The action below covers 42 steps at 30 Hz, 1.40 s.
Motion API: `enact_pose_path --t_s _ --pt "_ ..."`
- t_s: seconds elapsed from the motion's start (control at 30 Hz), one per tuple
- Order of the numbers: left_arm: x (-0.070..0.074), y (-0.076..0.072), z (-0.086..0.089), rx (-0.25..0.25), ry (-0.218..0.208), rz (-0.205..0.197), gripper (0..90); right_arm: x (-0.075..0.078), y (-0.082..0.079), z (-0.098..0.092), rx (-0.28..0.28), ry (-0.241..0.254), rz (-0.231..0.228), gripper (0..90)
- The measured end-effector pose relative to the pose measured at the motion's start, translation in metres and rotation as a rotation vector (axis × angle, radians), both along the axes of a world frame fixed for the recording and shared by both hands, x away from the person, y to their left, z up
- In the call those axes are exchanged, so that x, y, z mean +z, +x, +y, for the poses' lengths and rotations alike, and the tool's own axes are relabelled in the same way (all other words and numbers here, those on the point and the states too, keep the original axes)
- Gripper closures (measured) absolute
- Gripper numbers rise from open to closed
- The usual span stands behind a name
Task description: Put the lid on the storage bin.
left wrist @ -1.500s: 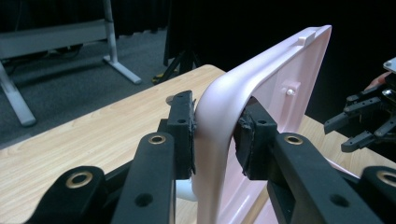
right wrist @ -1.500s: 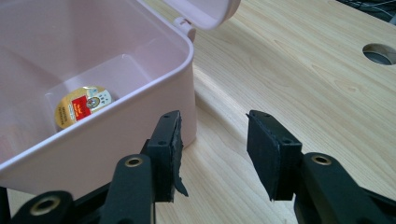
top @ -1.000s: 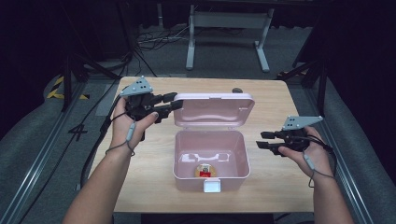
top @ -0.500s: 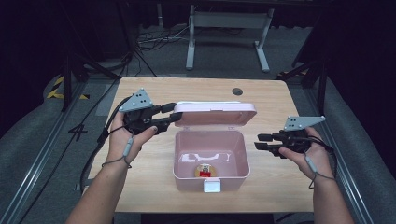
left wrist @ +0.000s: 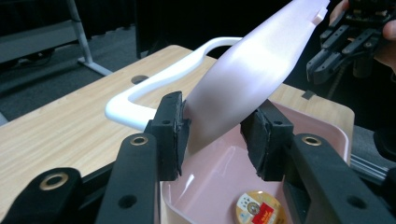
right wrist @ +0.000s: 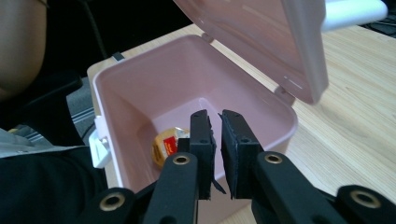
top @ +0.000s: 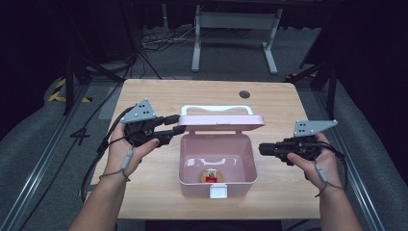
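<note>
A pink box stands open mid-table with a round gold-and-red tin on its floor and a white latch at the front. Its lid, with a white handle, is tilted up over the back wall. My left gripper is shut on the lid's left edge; in the left gripper view the lid sits between both pads. My right gripper hovers just right of the box. Its jaws have just been closing with nothing between them, and in the right gripper view the right gripper shows only a slit.
A round cable hole is in the tabletop behind the box. Bare wood lies left and right of the box. Beyond the table's far edge stand a metal frame and floor cables.
My left gripper has come nearer and to the right with the lid, which has swung up from lying back. My right gripper has risen a little and its jaws have drawn together.
</note>
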<state>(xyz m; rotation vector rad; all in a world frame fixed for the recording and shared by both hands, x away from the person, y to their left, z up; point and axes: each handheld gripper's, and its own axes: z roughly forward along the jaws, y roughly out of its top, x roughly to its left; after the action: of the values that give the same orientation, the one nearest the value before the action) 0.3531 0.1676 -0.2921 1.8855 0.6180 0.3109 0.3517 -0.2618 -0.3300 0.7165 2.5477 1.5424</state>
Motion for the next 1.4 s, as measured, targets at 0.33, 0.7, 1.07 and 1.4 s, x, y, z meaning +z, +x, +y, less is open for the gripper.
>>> enact_pose_path --t_s 0.33,0.7,1.07,1.4 --pt "-0.005 -0.009 0.001 -0.027 0.04 0.021 60.4 0.004 -0.002 0.007 0.023 0.034 0.008 84.7" --pt "-0.012 -0.015 0.005 -0.06 0.078 0.079 62.6 0.004 -0.004 0.013 0.05 0.049 0.015 86.6" --pt "-0.025 -0.019 0.011 -0.083 0.186 0.151 61.4 0.005 -0.005 0.013 0.056 0.053 0.021 89.6" --pt "-0.033 -0.016 0.025 -0.038 0.201 0.172 57.2 0.006 -0.006 0.014 0.058 0.052 0.017 89.6"
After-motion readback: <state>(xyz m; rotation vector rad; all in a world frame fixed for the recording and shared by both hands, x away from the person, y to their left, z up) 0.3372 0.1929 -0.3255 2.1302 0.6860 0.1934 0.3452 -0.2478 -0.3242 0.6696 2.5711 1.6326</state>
